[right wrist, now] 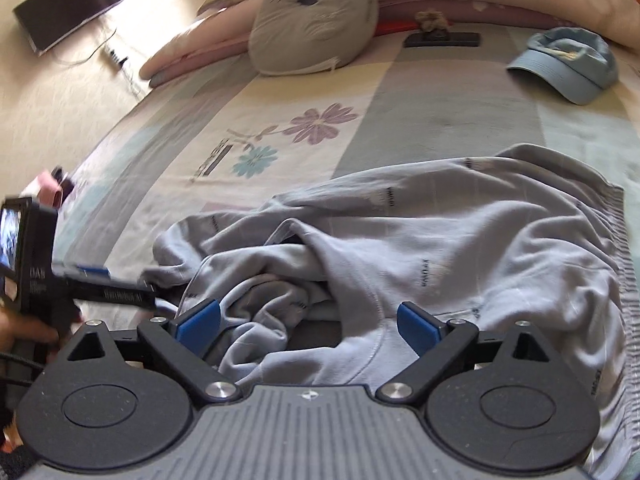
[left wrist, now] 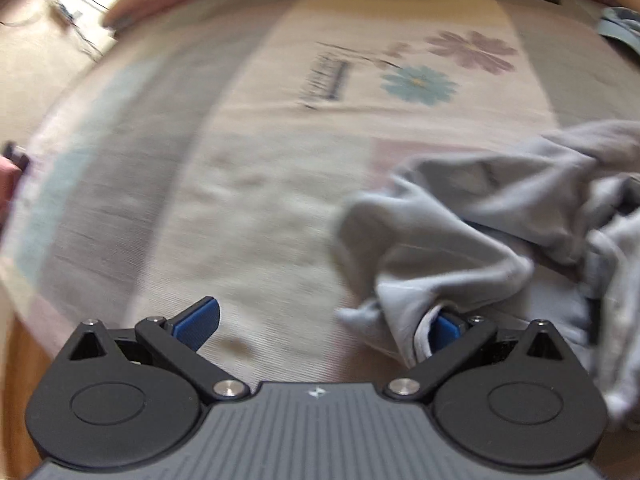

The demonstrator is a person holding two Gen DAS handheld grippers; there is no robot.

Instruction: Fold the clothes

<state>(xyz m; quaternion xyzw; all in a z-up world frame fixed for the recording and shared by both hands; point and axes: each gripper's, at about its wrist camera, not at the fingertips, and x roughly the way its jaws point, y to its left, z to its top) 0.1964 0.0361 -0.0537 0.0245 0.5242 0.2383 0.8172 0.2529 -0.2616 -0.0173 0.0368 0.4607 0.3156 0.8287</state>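
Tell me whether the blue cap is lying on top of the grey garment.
No. In the right wrist view the blue cap lies on the bedspread beyond the grey garment, with bare cover between them.

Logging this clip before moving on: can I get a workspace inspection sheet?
Surface: bed with floral patchwork cover.
Job's things: grey garment, crumpled, unfolded.
Clutter: blue cap; grey pillow; dark flat object near the rolled quilt.
Grippers: left tool open, cloth draped over one finger; right tool open above the garment.
Cables: cords and power strip on the floor.
Surroundings: dark box on the floor.
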